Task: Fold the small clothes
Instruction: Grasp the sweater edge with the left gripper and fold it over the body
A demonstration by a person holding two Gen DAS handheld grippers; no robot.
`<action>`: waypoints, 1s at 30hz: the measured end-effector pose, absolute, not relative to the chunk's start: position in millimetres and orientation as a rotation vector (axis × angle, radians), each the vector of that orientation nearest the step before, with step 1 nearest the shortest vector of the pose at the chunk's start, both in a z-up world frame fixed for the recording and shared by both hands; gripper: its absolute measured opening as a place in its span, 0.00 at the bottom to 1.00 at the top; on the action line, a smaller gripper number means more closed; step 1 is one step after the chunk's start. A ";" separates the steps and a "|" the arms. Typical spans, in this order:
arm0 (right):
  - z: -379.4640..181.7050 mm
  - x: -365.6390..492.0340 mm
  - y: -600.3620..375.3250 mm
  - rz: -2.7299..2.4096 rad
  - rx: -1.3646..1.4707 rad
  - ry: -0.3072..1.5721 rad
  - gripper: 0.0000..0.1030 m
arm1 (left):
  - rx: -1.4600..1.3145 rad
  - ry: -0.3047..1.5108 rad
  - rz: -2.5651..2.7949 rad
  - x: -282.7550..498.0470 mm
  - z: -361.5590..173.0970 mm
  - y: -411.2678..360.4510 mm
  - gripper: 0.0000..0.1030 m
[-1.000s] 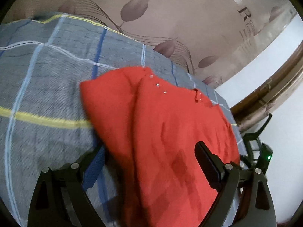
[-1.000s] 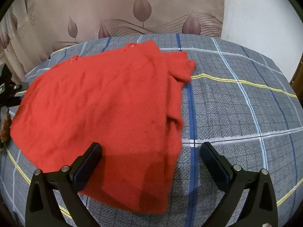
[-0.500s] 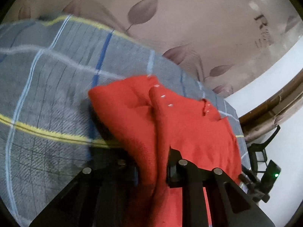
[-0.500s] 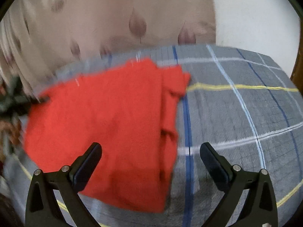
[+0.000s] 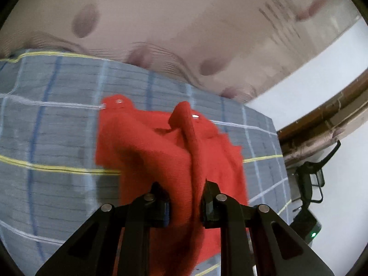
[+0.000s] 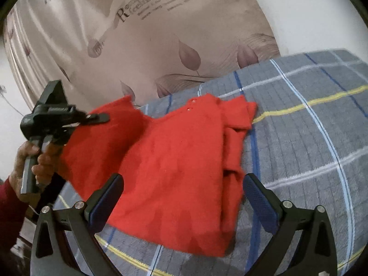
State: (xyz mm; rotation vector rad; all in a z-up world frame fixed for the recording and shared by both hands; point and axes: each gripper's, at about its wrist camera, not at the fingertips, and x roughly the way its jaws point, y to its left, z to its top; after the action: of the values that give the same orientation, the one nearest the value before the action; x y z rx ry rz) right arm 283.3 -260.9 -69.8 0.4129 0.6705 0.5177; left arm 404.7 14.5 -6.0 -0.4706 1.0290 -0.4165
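- On the bed, over a grey plaid blanket crossed by blue, white and yellow lines: one red knitted garment, the only piece of clothing I can see.
- My left gripper: its two jaws have just been closing and now sit nearly together, pinching a bunched ridge of the red garment between the pads.
- From my right wrist view, that same left gripper sits at the garment's left edge, which is raised off the blanket; my left hand wraps its handle, with a dark red sleeve at the wrist.
- My right gripper: two blue-padded fingers spread wide, nothing between them. They hover over the near edge of the garment, apart from the cloth.
- Garment's right side lies flat on the blanket, folded into a narrow layered strip next to one blue stripe.
- Small shiny studs near the neckline: two show in the left view; blur keeps me from counting more.
- One beige curtain printed with leaves and lettering hangs behind the bed.
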 end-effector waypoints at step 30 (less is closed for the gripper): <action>-84.5 282.5 -320.9 0.605 0.762 0.593 1.00 | -0.671 0.960 -0.773 408.7 -2.7 -118.2 0.70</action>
State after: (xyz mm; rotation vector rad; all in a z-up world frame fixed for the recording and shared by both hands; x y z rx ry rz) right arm 282.5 -320.9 -84.5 0.7620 0.5934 0.6050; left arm 408.7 -118.2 -2.7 -0.6714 0.9598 -0.7732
